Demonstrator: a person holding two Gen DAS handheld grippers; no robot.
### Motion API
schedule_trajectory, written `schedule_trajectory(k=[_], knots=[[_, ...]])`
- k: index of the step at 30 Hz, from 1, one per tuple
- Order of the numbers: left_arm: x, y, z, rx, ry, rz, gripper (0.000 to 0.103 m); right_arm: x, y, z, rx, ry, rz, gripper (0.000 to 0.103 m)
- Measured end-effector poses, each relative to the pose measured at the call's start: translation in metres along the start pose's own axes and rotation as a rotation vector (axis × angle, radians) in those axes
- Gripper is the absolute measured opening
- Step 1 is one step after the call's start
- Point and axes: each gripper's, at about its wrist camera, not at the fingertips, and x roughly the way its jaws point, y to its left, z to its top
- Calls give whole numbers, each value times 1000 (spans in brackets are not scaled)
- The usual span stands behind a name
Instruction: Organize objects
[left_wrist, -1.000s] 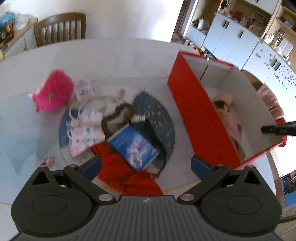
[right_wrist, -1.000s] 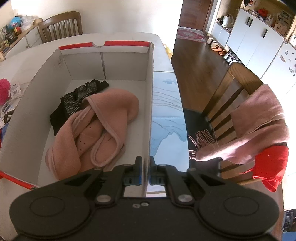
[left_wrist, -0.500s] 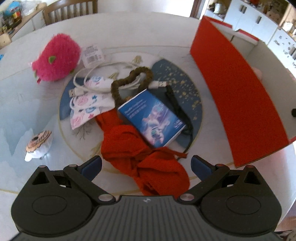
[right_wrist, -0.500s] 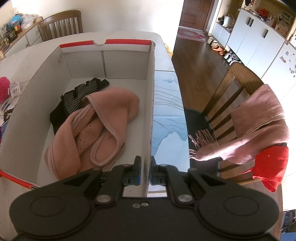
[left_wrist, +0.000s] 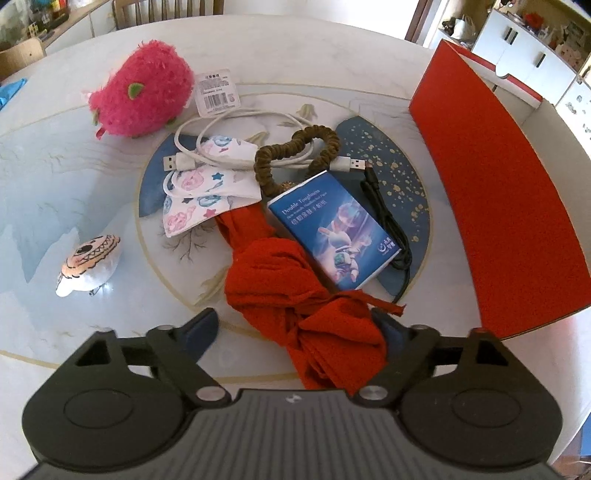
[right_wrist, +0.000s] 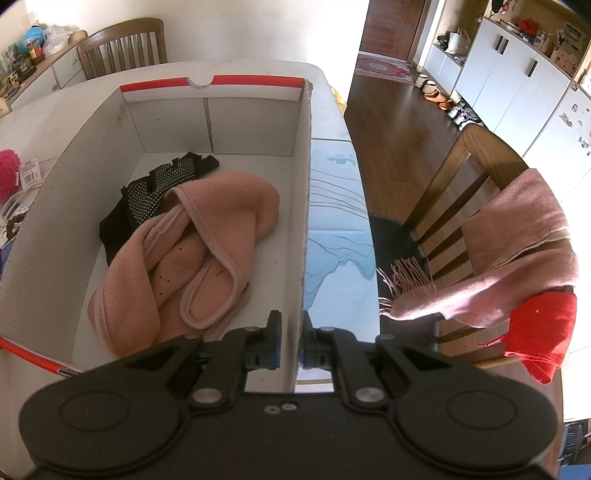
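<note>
Now the red cloth (left_wrist: 295, 295) lies bunched low in the middle of the frame on the desk (left_wrist: 74, 184), between the closing left tongs (left_wrist: 299, 328); its right pad looks pressed to the cloth, the left pad apart. Just above lies a blue tissue pack (left_wrist: 332, 229). The right tongs (right_wrist: 290, 345) pinch the wall of the box (right_wrist: 303, 221).
</note>
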Motion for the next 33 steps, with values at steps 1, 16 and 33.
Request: schedule_trajectory(k=[1, 16, 33], knots=[[-1, 0, 0, -2, -2, -6, 77, 0, 0, 0, 0, 0, 0, 8], [-25, 8, -9, -20, -5, -74, 31, 1, 1, 0, 1, 0, 1, 7], [-102, -13, 14, 18, -166, -227, 29, 2, 0, 0, 10, -6, 4, 3]])
